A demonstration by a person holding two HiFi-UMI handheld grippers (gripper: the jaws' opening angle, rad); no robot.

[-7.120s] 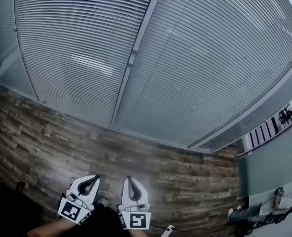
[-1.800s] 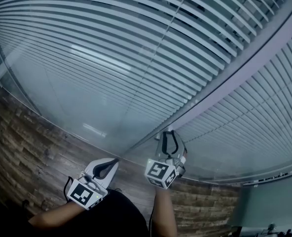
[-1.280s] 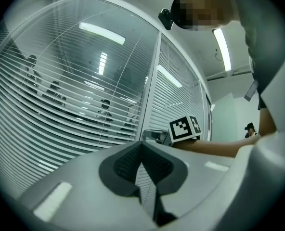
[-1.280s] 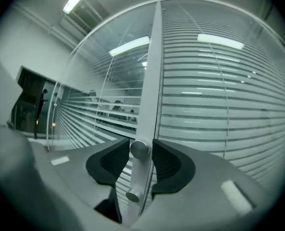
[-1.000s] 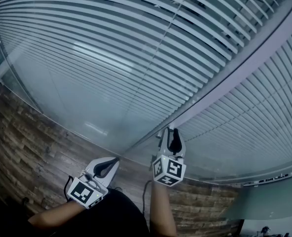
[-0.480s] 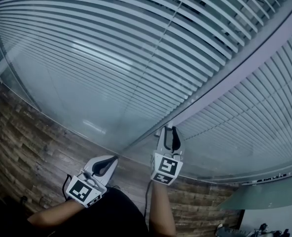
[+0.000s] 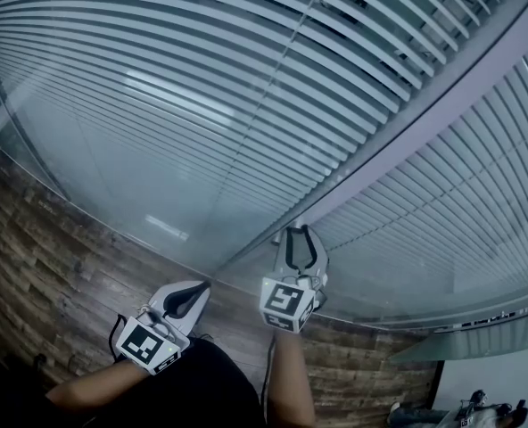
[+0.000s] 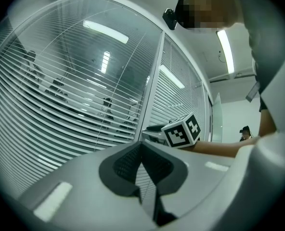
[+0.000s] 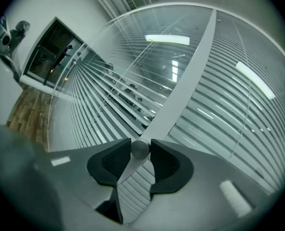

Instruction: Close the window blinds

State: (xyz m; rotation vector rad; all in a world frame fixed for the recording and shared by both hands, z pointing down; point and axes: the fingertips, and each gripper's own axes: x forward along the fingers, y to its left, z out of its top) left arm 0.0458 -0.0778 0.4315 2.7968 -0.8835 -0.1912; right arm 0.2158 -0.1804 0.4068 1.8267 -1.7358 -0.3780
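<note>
Two grippers held near glass. Right gripper [image 7: 298, 232] clamped on round metal knob [image 9: 140, 149] at window frame [image 7: 424, 117]. Left gripper [image 7: 200, 287] fingers pressed together, nothing held. Blinds [image 7: 202, 87] behind far glass, slats partly open.

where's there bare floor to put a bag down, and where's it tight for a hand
Bare: the wood floor along the foot of the glass, left of the left hand-held gripper. Tight: at the post, where the right hand-held gripper clamps the knob. Some clutter fills the far right corner.
</note>
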